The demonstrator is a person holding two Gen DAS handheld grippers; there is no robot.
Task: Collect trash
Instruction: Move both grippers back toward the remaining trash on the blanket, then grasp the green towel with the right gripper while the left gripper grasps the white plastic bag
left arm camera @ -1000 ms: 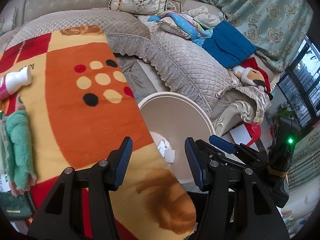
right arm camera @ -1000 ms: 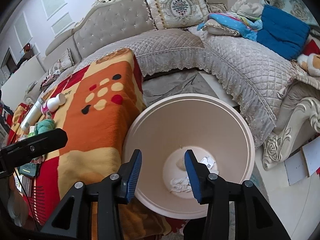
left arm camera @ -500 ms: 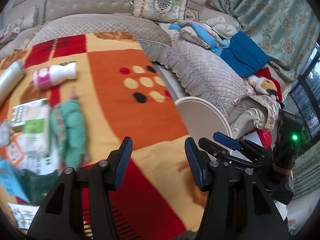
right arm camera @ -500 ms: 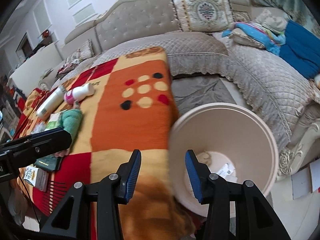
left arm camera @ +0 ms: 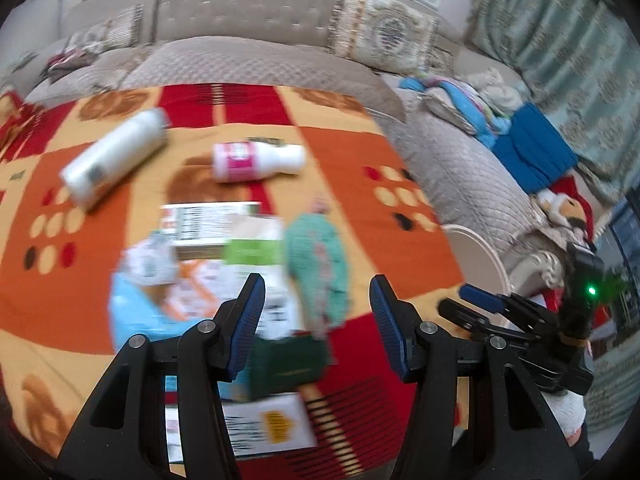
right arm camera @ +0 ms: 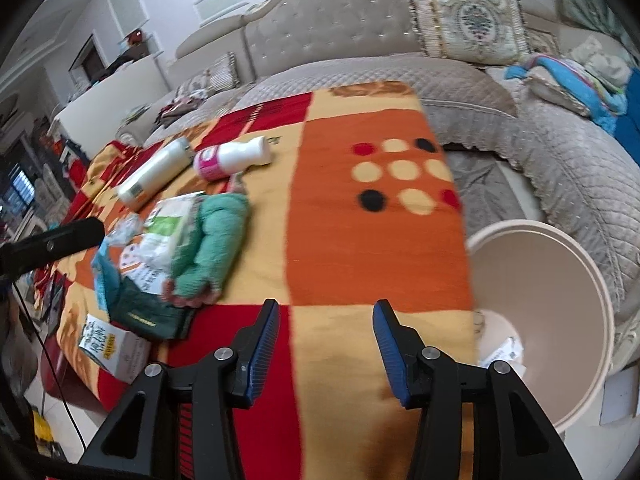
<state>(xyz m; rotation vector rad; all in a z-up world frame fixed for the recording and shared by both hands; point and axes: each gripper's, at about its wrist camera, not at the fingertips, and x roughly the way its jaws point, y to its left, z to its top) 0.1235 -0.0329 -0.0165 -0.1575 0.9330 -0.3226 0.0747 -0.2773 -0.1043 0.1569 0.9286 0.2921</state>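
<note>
Trash sits bunched on the patterned blanket (right arm camera: 376, 248): cartons, paper packs and a green cloth (left arm camera: 316, 256) in one heap, with a pink-labelled bottle (left arm camera: 256, 162) and a white canister (left arm camera: 114, 160) lying on their sides just beyond. Left gripper (left arm camera: 316, 320) hangs right over the near end of that heap, jaws spread and empty, a dark green box (left arm camera: 288, 364) showing in the gap between them. Right gripper (right arm camera: 326, 348) is off to the side over bare blanket, jaws opening, nothing between them. The beige bin (right arm camera: 560, 320) stands off the blanket's edge on the right hand's side, a few scraps already at its bottom. So the left is clearly the nearer hand. The green cloth runs lengthwise away from the left jaws, which looks like a straight drop onto it.
</note>
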